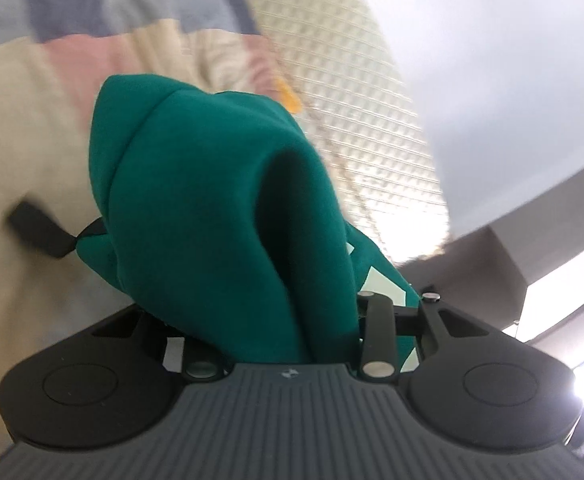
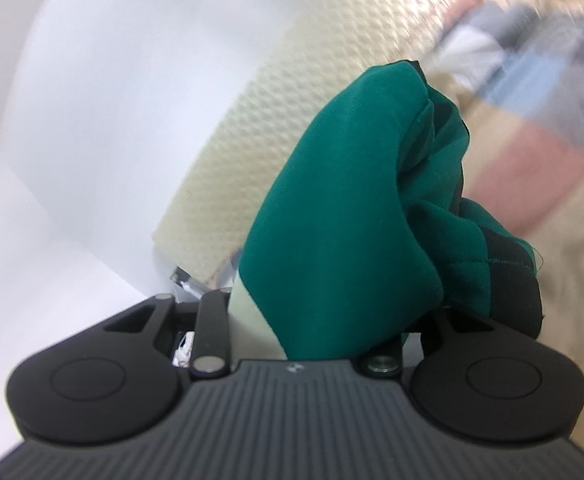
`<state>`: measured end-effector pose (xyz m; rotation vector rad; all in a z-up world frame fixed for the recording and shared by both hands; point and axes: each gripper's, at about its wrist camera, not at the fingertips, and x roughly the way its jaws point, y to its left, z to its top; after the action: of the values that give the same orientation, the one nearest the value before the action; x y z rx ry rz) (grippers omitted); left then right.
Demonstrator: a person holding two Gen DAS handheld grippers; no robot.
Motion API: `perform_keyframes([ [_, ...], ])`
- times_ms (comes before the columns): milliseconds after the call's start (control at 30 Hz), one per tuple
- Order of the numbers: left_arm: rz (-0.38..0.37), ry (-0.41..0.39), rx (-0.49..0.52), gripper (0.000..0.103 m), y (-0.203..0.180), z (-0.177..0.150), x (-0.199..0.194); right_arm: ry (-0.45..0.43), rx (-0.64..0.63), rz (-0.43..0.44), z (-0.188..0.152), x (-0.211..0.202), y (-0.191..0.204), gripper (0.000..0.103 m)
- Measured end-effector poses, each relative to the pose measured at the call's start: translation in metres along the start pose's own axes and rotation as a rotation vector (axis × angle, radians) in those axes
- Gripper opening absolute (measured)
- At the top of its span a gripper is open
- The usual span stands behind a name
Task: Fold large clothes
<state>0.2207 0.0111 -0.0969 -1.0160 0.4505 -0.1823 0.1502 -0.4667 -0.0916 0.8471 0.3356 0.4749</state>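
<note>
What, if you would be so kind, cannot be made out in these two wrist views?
- Left wrist view: left gripper fingers, draped by the green garment.
- Right wrist view: right gripper fingers, wrapped in the same garment.
- Both views: patchwork bedding, motion-blurred; garment's full shape, cut off.

One green garment [image 1: 212, 208], two grippers, one patchwork cloth [image 1: 72, 52].
</note>
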Motion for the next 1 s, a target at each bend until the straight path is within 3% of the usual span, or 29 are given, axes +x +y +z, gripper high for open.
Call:
perform_keyframes([
  [233, -0.083, 0.031, 0.091, 0.041, -0.117, -0.008, 0.075, -0.123, 0.002, 0.015, 0.102, -0.033, -0.014, 0.039],
  [367, -0.080, 0.055, 0.135, 0.041, -0.166, -0.013, 0.131, -0.159, 0.038, -0.003, 0.148, -0.030, -0.044, 0.039],
  [467, -0.059, 0.067, 0.169, 0.041, -0.186, -0.022, 0.174, -0.174, 0.077, -0.034, 0.165, -0.020, -0.075, 0.039],
  [633, 0.012, 0.114, 0.233, 0.041, -0.180, -0.040, 0.246, -0.169, 0.144, -0.098, 0.154, 0.003, -0.138, 0.039],
  [833, 0.129, 0.210, 0.242, 0.041, -0.122, -0.081, 0.302, -0.080, 0.221, -0.208, 0.110, 0.028, -0.218, 0.039],
  [900, 0.131, 0.218, 0.300, 0.041, -0.104, -0.099, 0.308, -0.069, 0.250, -0.219, 0.091, 0.030, -0.243, 0.039],
  [1000, 0.079, 0.195, 0.391, 0.047, -0.088, -0.118, 0.301, -0.127, 0.311, -0.164, 0.058, 0.016, -0.273, 0.039],
])
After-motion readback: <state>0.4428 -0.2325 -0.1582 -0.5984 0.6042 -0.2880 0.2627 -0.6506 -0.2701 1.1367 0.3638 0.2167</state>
